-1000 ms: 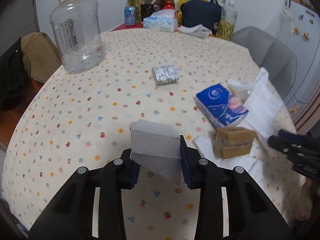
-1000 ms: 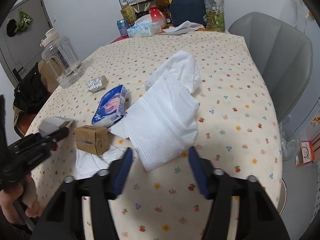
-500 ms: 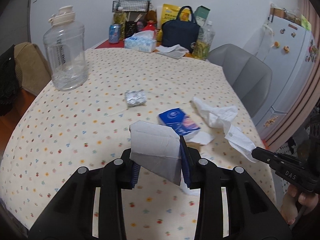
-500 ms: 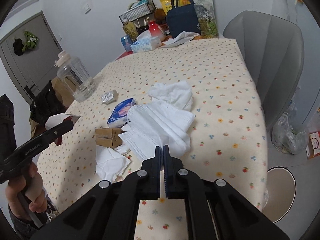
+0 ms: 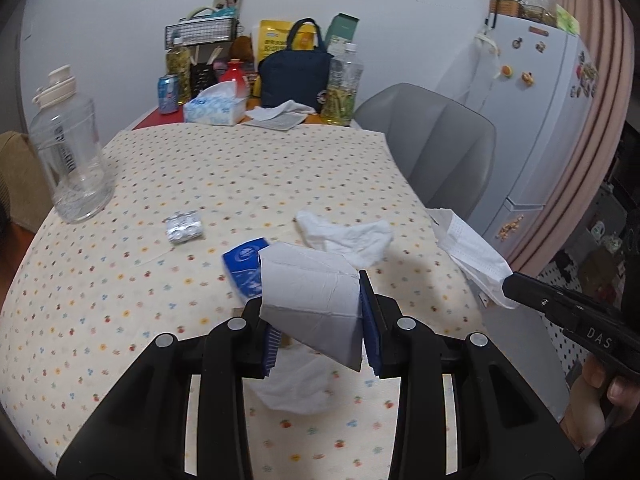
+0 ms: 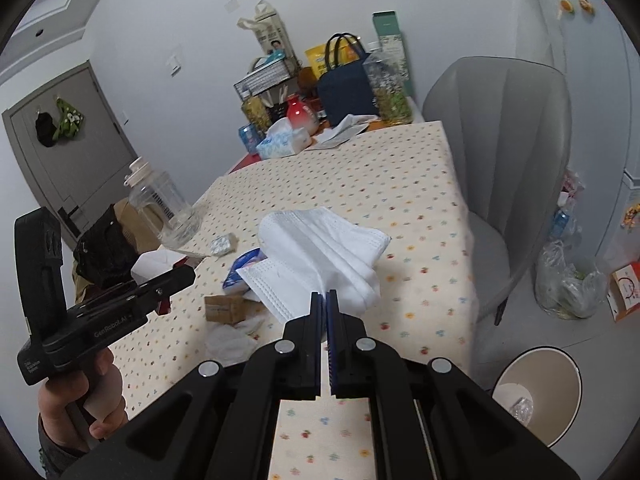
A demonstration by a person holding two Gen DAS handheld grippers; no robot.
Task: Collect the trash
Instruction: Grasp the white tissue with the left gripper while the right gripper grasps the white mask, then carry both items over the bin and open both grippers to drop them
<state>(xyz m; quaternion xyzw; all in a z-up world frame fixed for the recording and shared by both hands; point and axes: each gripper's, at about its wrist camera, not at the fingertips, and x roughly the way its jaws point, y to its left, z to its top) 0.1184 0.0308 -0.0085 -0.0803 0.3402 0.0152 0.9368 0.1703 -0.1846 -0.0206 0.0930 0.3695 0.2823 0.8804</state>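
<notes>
Since a second ago the right tool [image 6: 324, 300] has closed on the white face mask [image 6: 320, 248] and lifted it off the tabletop [image 6: 400, 184], and both tools have drawn back from the spread. The right tool's fingers are pressed together on the mask's lower edge, the mask hanging in the air over the near right side of the cloth. The left tool [image 5: 316, 316] is clamped on a grey folded paper scrap [image 5: 308, 300], held above the tabletop's near edge. Just beyond it lie a blue tissue pack [image 5: 244, 268] and a crumpled white tissue [image 5: 348, 236], with a small cardboard box [image 6: 226, 309] and more white tissue [image 6: 228, 342] near the front. A foil blister pack [image 5: 184, 231] sits further out, near a big clear water jug [image 5: 70, 152]. On the floor to the right, beside a grey chair [image 6: 516, 152], stands a round waste bin [image 6: 536, 396]
</notes>
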